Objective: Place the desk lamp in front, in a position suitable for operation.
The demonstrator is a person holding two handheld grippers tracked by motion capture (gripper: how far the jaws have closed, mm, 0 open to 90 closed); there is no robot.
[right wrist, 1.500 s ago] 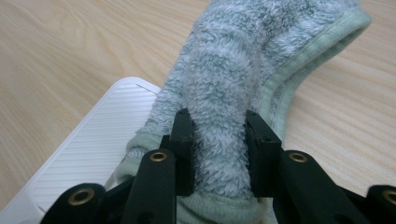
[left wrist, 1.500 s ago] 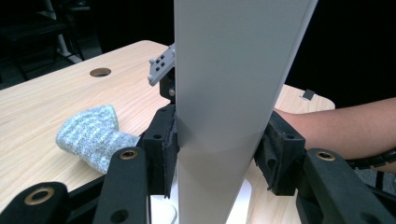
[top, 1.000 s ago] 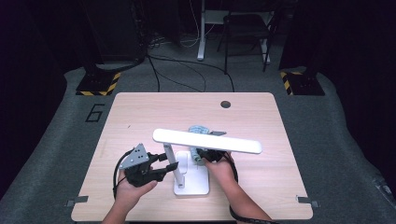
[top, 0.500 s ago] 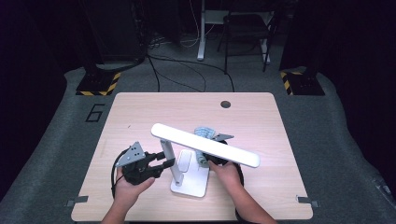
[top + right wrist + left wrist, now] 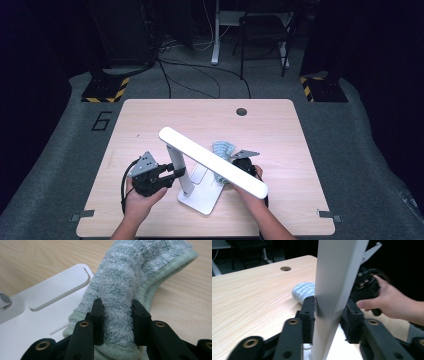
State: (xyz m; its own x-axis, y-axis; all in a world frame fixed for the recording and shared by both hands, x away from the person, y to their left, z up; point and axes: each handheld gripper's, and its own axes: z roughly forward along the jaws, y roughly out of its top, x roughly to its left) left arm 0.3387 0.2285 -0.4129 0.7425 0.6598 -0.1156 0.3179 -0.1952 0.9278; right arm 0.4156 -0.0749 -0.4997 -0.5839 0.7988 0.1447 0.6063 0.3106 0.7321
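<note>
White desk lamp [image 5: 200, 172], left tongs [image 5: 329, 315] just closing, clamping its upright post, right tongs [image 5: 117, 315] pinching fluffy blue-green cloth [image 5: 130, 280]

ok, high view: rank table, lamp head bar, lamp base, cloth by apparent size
1. Table, largest by far.
2. Lamp head bar.
3. Lamp base, partly hidden under the bar, so its place against the bar is unsure.
4. Cloth, smallest, mostly hidden.
</note>
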